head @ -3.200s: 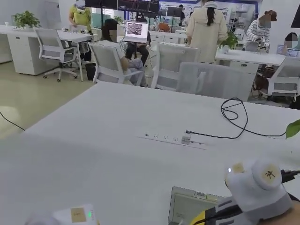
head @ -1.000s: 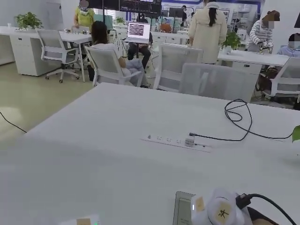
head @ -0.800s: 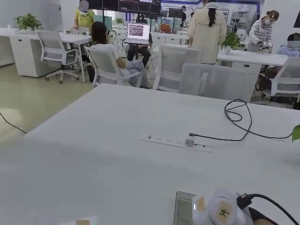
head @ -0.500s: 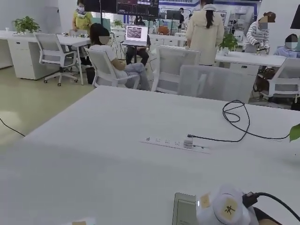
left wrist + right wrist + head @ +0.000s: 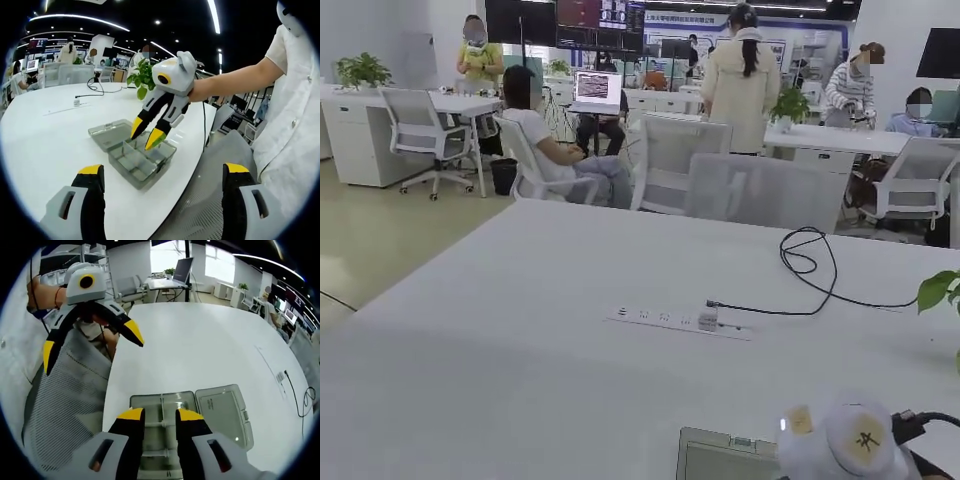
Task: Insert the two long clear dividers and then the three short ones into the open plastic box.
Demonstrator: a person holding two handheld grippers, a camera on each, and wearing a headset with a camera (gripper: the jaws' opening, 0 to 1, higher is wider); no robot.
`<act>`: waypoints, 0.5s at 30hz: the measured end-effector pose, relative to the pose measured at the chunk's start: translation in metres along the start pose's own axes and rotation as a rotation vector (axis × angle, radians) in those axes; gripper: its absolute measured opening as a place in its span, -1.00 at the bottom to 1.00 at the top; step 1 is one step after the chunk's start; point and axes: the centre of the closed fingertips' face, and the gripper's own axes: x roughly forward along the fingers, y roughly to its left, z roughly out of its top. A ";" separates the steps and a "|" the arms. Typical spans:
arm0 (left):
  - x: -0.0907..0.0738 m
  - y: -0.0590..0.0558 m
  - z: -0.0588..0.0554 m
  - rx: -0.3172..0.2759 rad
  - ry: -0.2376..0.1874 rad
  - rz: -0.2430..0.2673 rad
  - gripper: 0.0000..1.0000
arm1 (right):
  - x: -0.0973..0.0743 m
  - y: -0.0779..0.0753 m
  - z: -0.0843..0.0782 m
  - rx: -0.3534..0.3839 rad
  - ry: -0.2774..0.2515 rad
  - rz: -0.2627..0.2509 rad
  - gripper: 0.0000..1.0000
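The left gripper (image 5: 163, 169) is held off the table, over a grey mesh chair (image 5: 65, 405), well apart from the box (image 5: 137, 401). Its jaws are spread wide and nothing is held between them. The right gripper (image 5: 160, 415) is held just above the box, with its tips pointed down into it. Its jaws are set only a little apart, and it cannot be told whether a clear piece is pinched between them.

The box is placed open on the table (image 5: 520, 330), close to the near edge. Its lid (image 5: 222, 412) is laid flat beside it, touching it along one side. Clear dividers (image 5: 162, 402) are seen standing inside the box, one along its length and others across it, so that compartments are formed. Their exact number cannot be made out.

Further on the table a power strip (image 5: 675, 320) is seen. A black cable (image 5: 810, 260) is plugged into it and is looped toward the far side. Green leaves (image 5: 940, 290) are seen at the right edge. Beyond the table, white chairs (image 5: 760, 190) and several people (image 5: 740, 70) at other desks are seen.
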 end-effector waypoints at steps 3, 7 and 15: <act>-0.001 0.000 0.001 0.002 0.002 0.002 1.00 | -0.012 0.000 -0.002 0.006 -0.013 -0.017 -0.40; -0.002 -0.001 0.002 0.004 -0.001 0.004 1.00 | -0.028 0.002 -0.007 0.025 -0.028 -0.028 -0.33; -0.001 -0.005 0.002 0.011 0.008 -0.005 1.00 | -0.059 0.006 -0.032 0.051 -0.019 -0.050 -0.13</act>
